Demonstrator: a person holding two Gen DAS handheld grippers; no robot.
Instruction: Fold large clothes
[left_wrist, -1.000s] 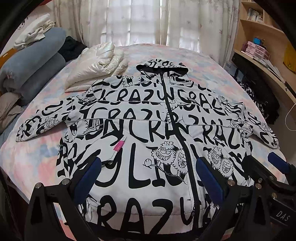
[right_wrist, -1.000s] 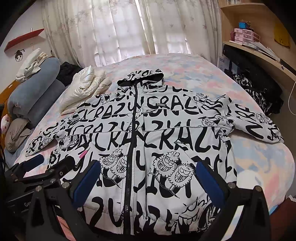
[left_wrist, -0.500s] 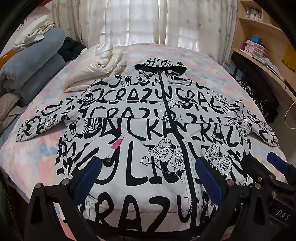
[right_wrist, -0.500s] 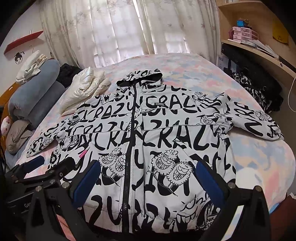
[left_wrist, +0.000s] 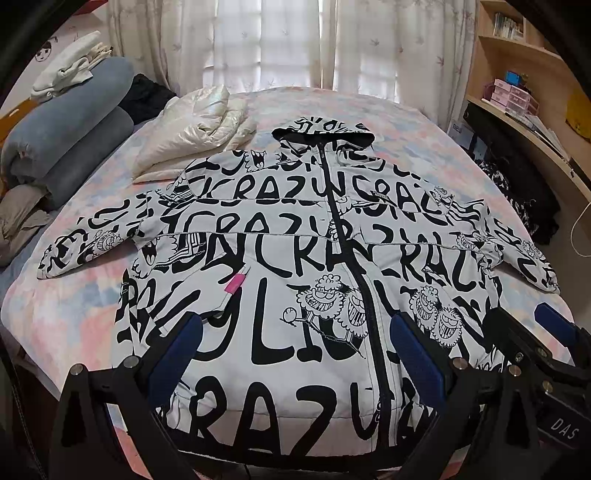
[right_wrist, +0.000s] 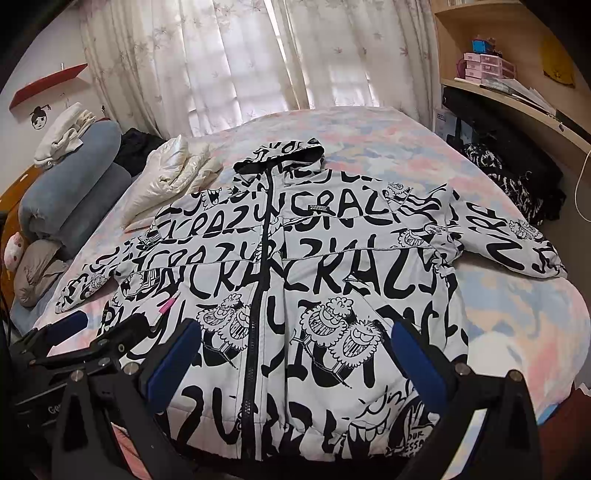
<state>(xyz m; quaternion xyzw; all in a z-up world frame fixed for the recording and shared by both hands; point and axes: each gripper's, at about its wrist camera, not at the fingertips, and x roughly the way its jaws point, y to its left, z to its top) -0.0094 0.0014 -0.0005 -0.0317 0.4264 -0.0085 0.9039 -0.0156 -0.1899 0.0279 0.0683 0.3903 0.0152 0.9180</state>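
A white hooded jacket (left_wrist: 295, 266) with black lettering and cartoon faces lies flat on the bed, front up, zipped, hood away from me, both sleeves spread out to the sides. In the right wrist view the same jacket (right_wrist: 314, 280) fills the middle. My left gripper (left_wrist: 295, 350) hovers open over the jacket's lower left front, blue pads wide apart, holding nothing. My right gripper (right_wrist: 295, 358) hovers open over the lower right front, also holding nothing. Each gripper shows in the other's view: the right gripper (left_wrist: 524, 336) at right, the left gripper (right_wrist: 107, 328) at left.
A folded white puffer jacket (left_wrist: 192, 133) lies on the bed (left_wrist: 406, 133) beyond the left sleeve. Rolled grey-blue bedding (left_wrist: 66, 125) is stacked at the far left. A wooden desk with shelves (left_wrist: 524, 122) and dark clothing (left_wrist: 517, 184) line the right side. Curtains hang behind.
Both views have drawn back and risen slightly, so the jacket's hem shows more fully. The jacket has not moved and both grippers stay open.
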